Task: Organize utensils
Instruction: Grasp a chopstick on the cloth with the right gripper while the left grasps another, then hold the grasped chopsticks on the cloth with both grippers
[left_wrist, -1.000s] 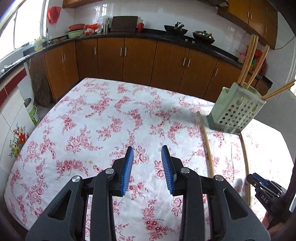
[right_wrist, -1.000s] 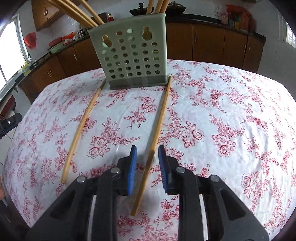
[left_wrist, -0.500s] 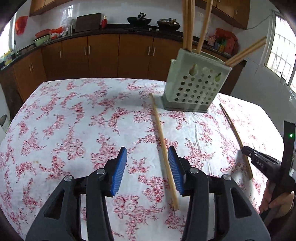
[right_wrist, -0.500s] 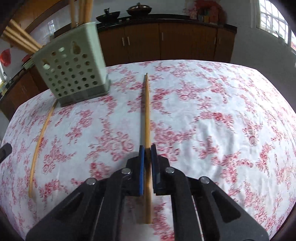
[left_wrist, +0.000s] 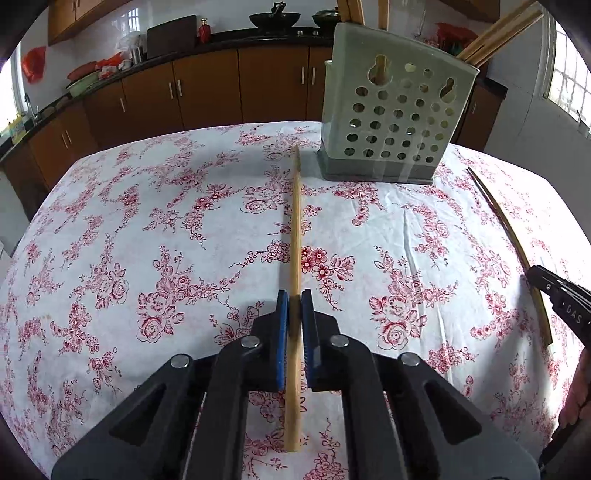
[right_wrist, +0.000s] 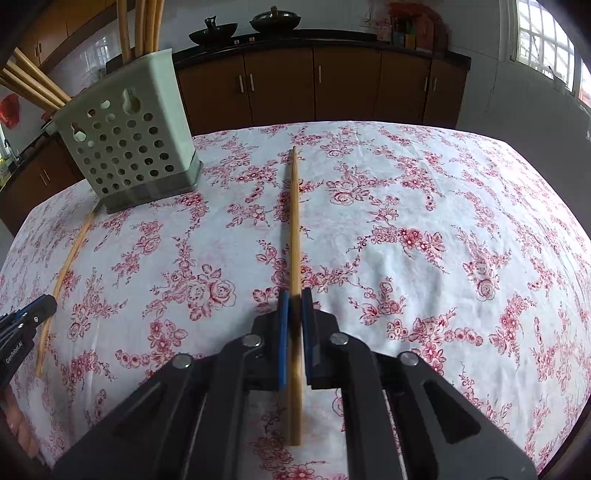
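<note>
Since half a second ago your left gripper has closed its spread blue pads onto the chopstick that lay beside it, and it now grips that left chopstick partway up the shaft, the butt end sticking back between the black arms and the tip pointing at the near left corner of the green holder. Your right gripper stays clamped on its own right chopstick, pads pressed to both sides, the stick running forward over the floral tablecloth with its tip well to the right of the holder. The perforated holder stands upright on the cloth with several chopsticks already standing or leaning in it. From your left camera, the right chopstick shows at the far right edge, held in the right gripper; from your right camera, the left one lies along the left edge under your left gripper's tip. Behind the table runs a row of brown cabinets.
</note>
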